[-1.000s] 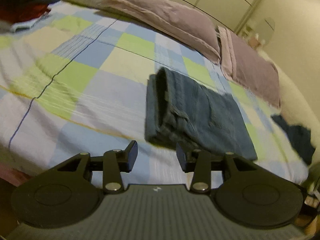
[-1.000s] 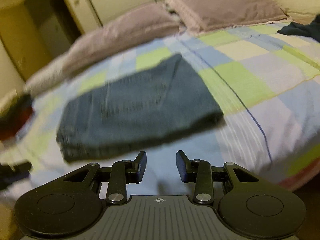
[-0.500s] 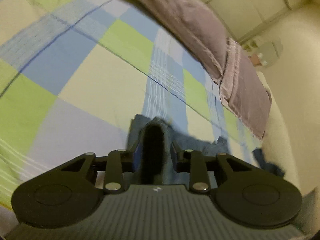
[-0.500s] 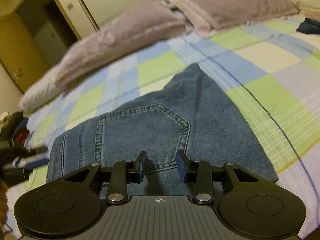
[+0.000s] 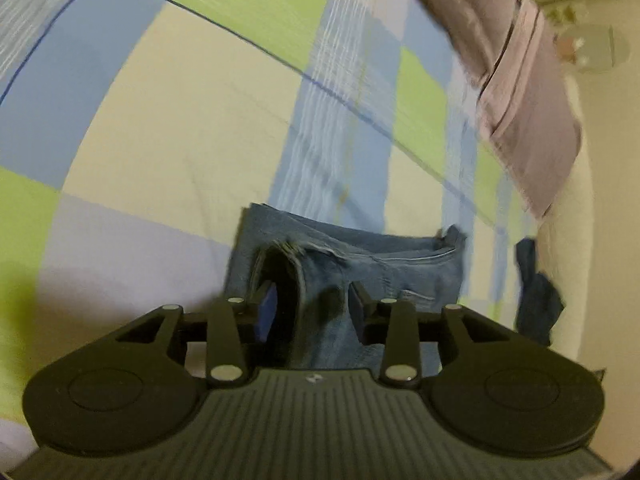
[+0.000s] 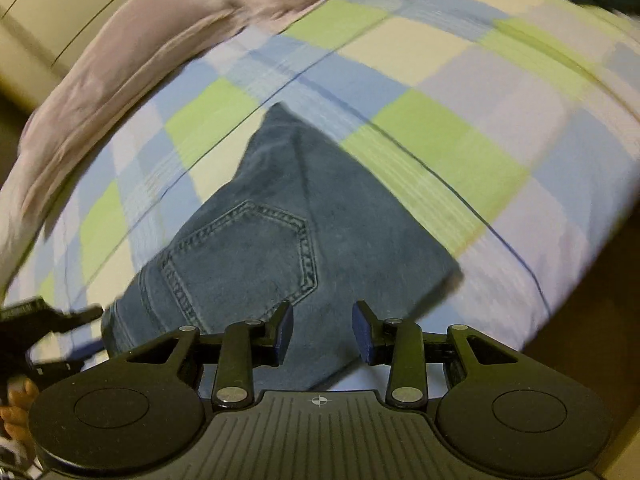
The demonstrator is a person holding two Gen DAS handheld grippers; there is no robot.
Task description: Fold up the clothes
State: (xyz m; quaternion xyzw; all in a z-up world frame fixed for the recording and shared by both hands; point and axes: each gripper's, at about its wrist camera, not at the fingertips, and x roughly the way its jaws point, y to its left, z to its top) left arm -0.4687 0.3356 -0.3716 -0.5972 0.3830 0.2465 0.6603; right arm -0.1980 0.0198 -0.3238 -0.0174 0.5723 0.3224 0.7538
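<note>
In your left wrist view, a dark blue garment (image 5: 536,292) is lying crumpled at the far right edge of the bed, and mauve pillows (image 5: 532,120) are running along the far side, with nothing standing between you and the work. Your left gripper (image 5: 312,312) is reaching into the folded jeans (image 5: 360,264): the jaws have just been opening a little, with a fold of denim standing between them, though you cannot tell whether the pads are pressing it. The jeans are lying close in front of you on the checked bedsheet (image 5: 180,120) of blue, green and cream.

In your right wrist view, the left gripper (image 6: 52,316) is showing at the left edge beside the jeans' waistband. Your right gripper (image 6: 322,330) is hovering just above the jeans (image 6: 272,248), its jaws standing partly spread with nothing pinched. The jeans are lying pocket-up on the checked sheet (image 6: 460,120), with the pillows (image 6: 120,60) and pale cupboard doors (image 6: 60,4) beyond.
</note>
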